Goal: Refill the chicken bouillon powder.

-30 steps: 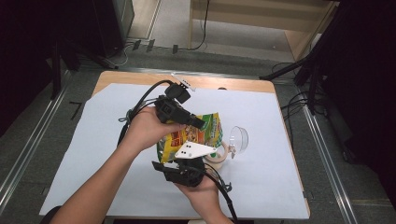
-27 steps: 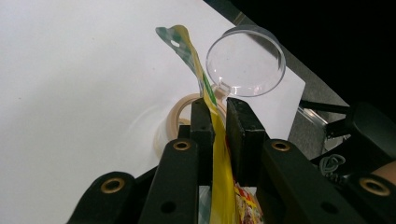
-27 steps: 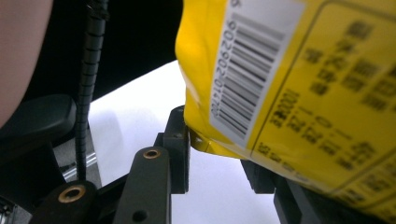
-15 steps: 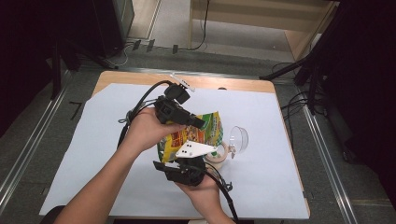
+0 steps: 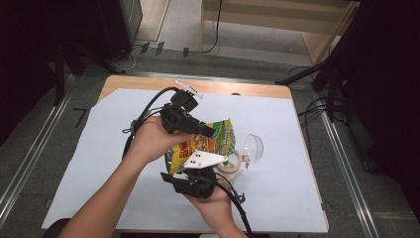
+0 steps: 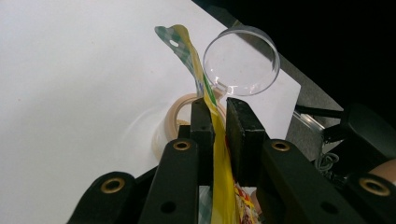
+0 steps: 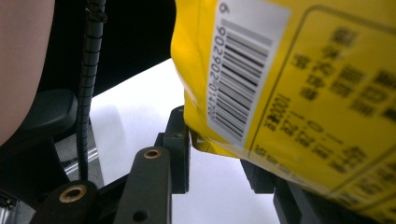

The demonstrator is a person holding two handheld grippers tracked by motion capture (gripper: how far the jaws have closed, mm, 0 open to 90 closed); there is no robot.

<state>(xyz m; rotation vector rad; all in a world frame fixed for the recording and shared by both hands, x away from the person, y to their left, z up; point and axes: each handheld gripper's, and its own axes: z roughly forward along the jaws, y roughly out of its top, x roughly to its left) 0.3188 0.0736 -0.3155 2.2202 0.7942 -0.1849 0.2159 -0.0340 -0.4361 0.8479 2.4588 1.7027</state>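
My left claw [image 6: 215, 122] is clamped on the snack bag's [image 5: 205, 144] top edge; my right claw [image 7: 219, 161] stands open around its bottom corner. The tape roll [image 5: 233, 162] and clear cup [image 5: 253, 147] sit just beside the bag.

Just above the right gripper [image 7: 212, 154], the yellow bag [image 7: 299, 93] carries a white barcode label [image 7: 245, 70] with digits reading roughly "902902014200" and a "6" at its end; the rest is too blurred to read.
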